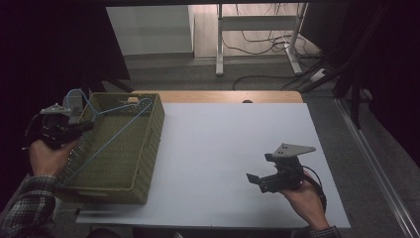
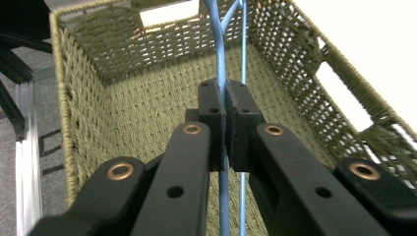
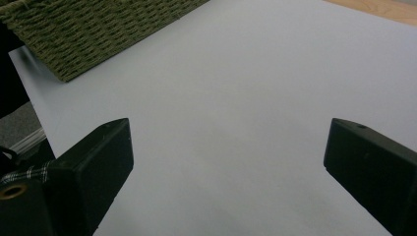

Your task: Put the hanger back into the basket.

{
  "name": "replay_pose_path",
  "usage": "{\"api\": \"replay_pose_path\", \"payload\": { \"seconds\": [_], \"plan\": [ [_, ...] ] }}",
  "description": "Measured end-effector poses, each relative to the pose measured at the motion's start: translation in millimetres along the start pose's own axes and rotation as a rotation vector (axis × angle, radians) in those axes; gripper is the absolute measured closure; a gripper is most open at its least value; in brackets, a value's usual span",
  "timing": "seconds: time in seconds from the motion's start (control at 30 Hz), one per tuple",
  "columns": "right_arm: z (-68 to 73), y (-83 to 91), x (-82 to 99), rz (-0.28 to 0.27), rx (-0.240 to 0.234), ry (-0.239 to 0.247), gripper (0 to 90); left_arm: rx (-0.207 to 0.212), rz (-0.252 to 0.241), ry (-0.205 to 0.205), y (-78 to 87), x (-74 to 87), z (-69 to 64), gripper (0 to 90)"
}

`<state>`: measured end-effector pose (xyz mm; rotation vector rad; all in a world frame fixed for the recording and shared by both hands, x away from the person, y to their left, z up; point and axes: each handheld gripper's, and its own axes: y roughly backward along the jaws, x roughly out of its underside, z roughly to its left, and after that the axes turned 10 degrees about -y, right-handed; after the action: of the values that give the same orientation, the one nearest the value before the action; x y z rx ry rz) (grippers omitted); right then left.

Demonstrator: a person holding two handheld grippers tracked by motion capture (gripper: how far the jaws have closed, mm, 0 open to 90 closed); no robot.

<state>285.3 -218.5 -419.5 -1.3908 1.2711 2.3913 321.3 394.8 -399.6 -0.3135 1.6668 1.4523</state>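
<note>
A rectangular olive-green woven basket (image 1: 143,144) with cut-out handle slots sits at the left edge of the white sheet (image 1: 223,148) that covers the wooden worktop (image 1: 223,96). A thin light-blue wire clothes hanger (image 1: 111,130) lies slanted across the basket, its hook end at the basket's left rim. The left gripper (image 2: 225,105), held at that rim, has its jaws pinching the hanger's wire near the twisted neck; the left gripper view shows the coarse weave of the basket's walls and floor. The right gripper (image 1: 253,179) hovers over bare sheet, well apart from the basket, its jaws spread wide.
</note>
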Motion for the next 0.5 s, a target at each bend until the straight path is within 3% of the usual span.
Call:
{"api": "replay_pose_path", "payload": {
  "seconds": [0.13,0.43,0.47,0.5],
  "plan": [
    [-1.3,-1.1,2.6,0.005,0.0,-0.007,4.2,0.01,0.012,0.025,-16.8,12.0,2.2,87.5],
    [-5.0,-3.9,8.8,-0.005,0.011,-0.009,4.1,0.023,0.094,0.077,-47.3,28.8,6.1,87.4],
    [-5.5,-4.4,9.8,-0.005,0.012,-0.005,4.1,0.015,0.144,0.089,-53.2,29.6,7.8,87.3],
    [-5.8,-4.7,10.7,-0.001,0.012,-0.007,4.1,0.002,0.159,0.087,-54.4,29.7,8.0,87.2]
  ]
}}
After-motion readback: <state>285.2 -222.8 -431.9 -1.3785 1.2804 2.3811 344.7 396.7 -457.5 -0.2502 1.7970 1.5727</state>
